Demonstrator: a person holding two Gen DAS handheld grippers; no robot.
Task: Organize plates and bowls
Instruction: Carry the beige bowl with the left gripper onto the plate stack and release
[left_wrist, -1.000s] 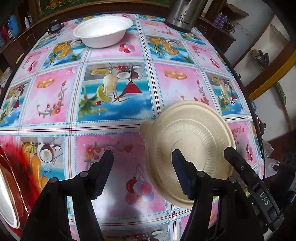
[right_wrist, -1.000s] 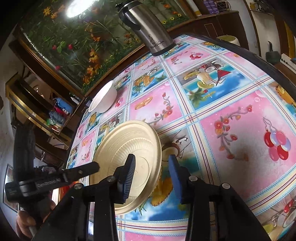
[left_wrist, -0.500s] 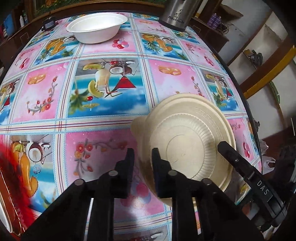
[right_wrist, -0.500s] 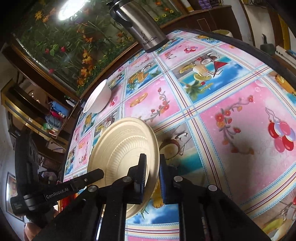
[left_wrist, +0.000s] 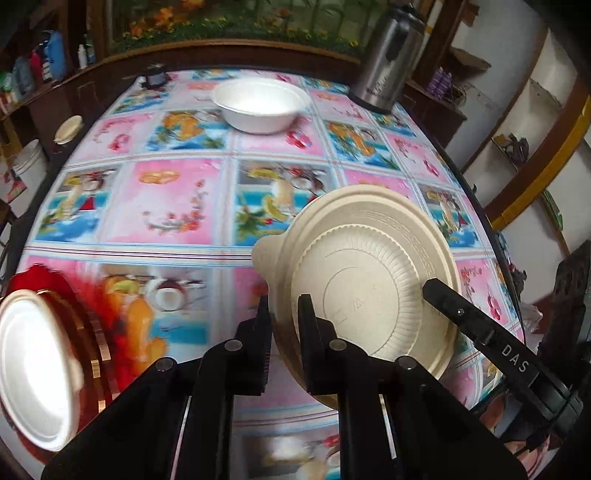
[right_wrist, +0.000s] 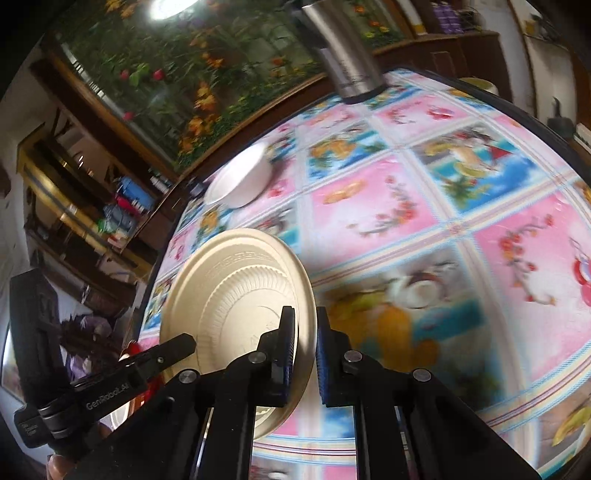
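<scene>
We are holding the beige plate (left_wrist: 369, 280) between both pairs of tongs, tilted up off the surface (left_wrist: 177, 206) at its near right part. The left tongs (left_wrist: 283, 314) are pinching the plate's near left rim, just below its small tab, jaws pressed together on the thin edge. The right tongs (right_wrist: 305, 332) are pinching the opposite rim, jaws likewise closed on it, so the plate is sitting directly between the two, its face turned toward the left camera. Neither hand is nearer; each is already on its own side of the rim.

The relation the coming move seems to depend on is where the stack lies from the plate. At the near left, a white plate (left_wrist: 35, 369) is resting on a red and gold tray (left_wrist: 96, 350), well apart from the held plate. Far across the surface, a white bowl (left_wrist: 260, 105) is standing alone, with a steel flask (left_wrist: 388, 55) to its right. We are judging that the plate likely needs carrying leftward toward the tray, though its destination cannot be told for sure.
</scene>
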